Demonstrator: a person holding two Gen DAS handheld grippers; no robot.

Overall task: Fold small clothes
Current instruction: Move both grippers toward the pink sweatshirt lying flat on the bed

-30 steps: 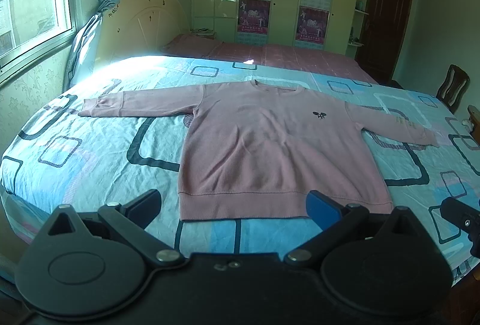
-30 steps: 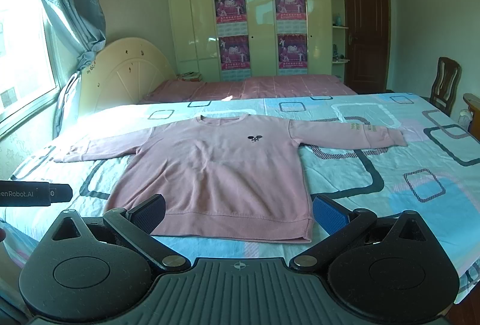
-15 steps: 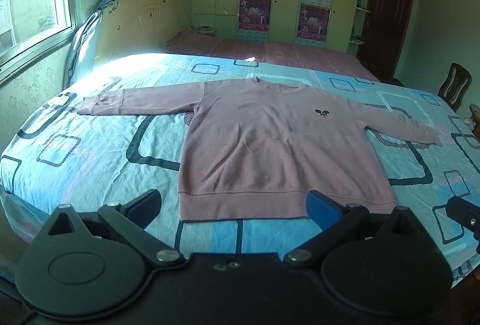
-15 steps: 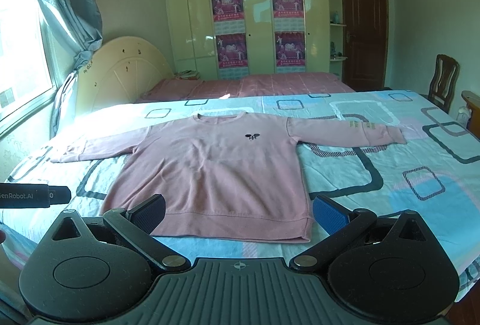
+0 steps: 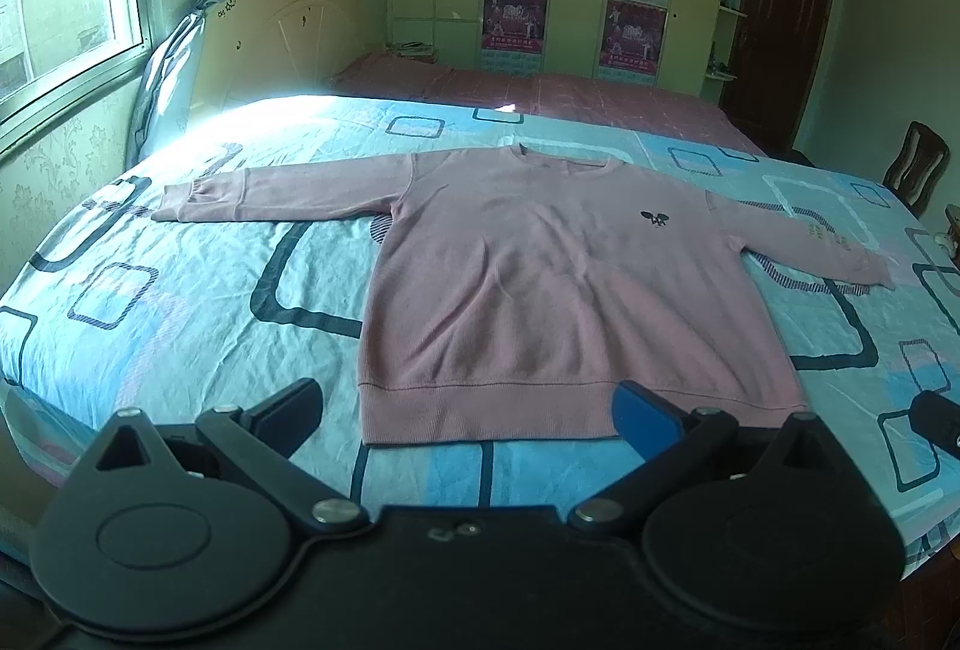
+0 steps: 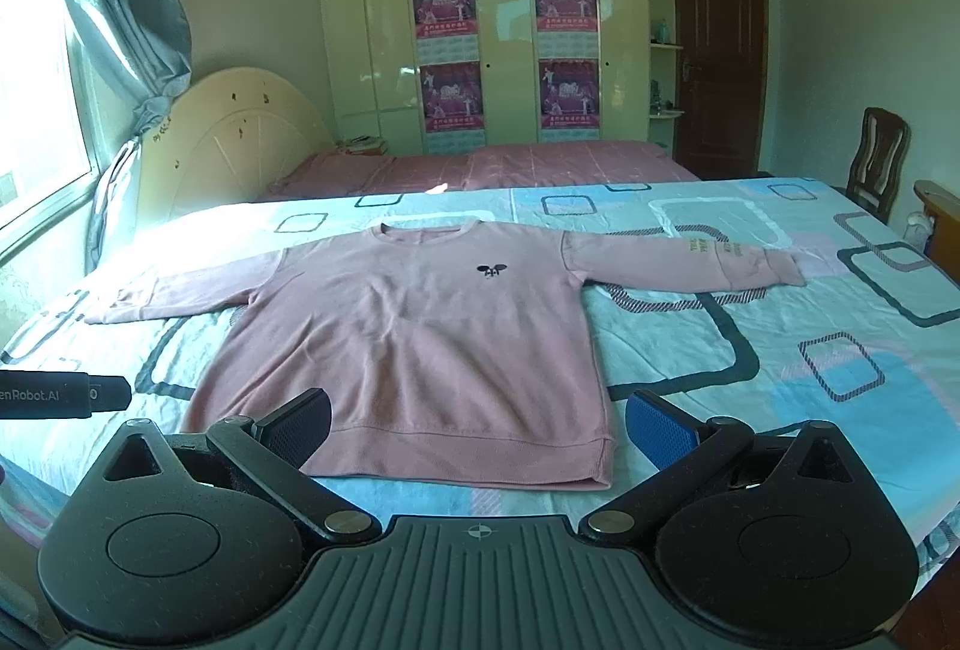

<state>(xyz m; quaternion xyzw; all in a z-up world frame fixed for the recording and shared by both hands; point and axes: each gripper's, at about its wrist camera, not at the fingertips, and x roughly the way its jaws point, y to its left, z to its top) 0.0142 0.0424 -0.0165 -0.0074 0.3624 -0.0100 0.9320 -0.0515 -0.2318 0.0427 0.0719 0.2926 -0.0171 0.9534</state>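
**Sweatshirt flat on bed, both claws spread and empty**

Shifted only slightly against the earlier frames: both views drawn a touch nearer and tilted, with the garment itself unmoved and no fold begun.

Spread across the patterned bed [image 5: 180, 302], filling the middle of both frames: pink sweatshirt [image 5: 540, 290], front up, sleeves stretched out to left and right, hem nearest the cameras. Hovering at the lower edge of the left view, left claw [image 5: 468, 410], fingers wide apart, gripping nothing, just short of the hem. Likewise at the bottom of the right view, right claw [image 6: 480, 422], spread wide, nothing between the pads, poised over the hem.

Likely troubles, as a judgement: pinching bedsheet along with the hem, since the soft knit lies flush on loose, wrinkled cloth; catching only the top layer and opening the body instead of folding it; dragging the far sleeves crooked if one side lifts before the other; uneven crease from the two claws sitting close together near the hem's middle.

Readable writing: "enRobot.AI" on the dark bar [image 6: 60, 395] at the left edge of the right view, first letters cut off. Small dark emblem [image 6: 492, 270] on the chest, no letters. Yellowish lettering [image 6: 714, 249] on the right-hand sleeve and text on the purple posters [image 6: 444, 8], upper centre, too small to read.
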